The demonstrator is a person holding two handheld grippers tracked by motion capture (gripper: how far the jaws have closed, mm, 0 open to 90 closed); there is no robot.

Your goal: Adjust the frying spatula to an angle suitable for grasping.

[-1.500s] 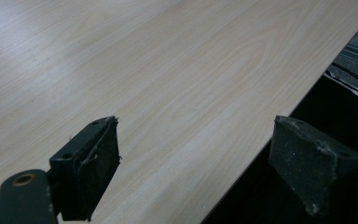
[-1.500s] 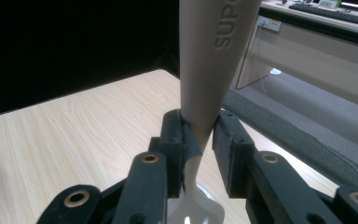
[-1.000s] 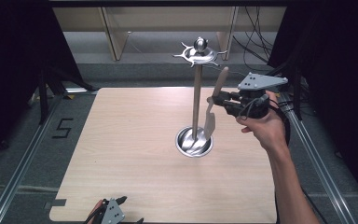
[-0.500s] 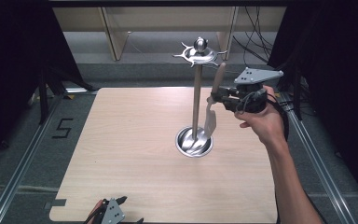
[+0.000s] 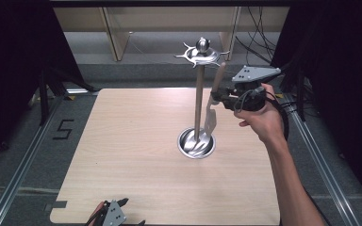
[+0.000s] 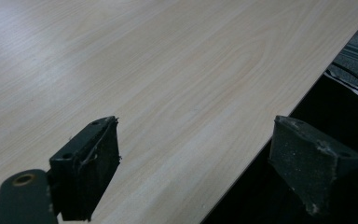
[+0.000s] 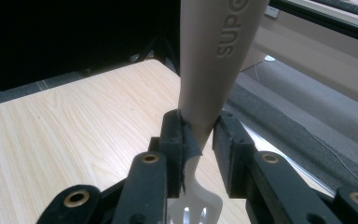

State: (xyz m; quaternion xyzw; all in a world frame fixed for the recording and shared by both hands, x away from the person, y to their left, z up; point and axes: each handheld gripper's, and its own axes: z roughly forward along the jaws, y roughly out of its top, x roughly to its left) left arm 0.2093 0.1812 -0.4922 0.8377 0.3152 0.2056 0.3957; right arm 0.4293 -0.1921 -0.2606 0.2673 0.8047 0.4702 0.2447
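Spatula [image 5: 213, 106], beige-handled with a slotted metal blade, hangs nearly upright just beside the pole of the utensil stand [image 5: 198, 96], its blade tip over the stand's round steel base. Right claw [image 5: 215, 97] is clamped on the handle's lower end, on the side of the stand away from the left claw [image 6: 196, 163]. That claw rests spread wide, holding nothing, at the worktop [image 5: 136, 141] edge nearest the person, well apart from the stand.

Beige-handled steel spatula [image 5: 210, 115], silver stand [image 5: 198, 94], pale wood-grain table [image 5: 122, 141], black tool pads [image 7: 173, 140].
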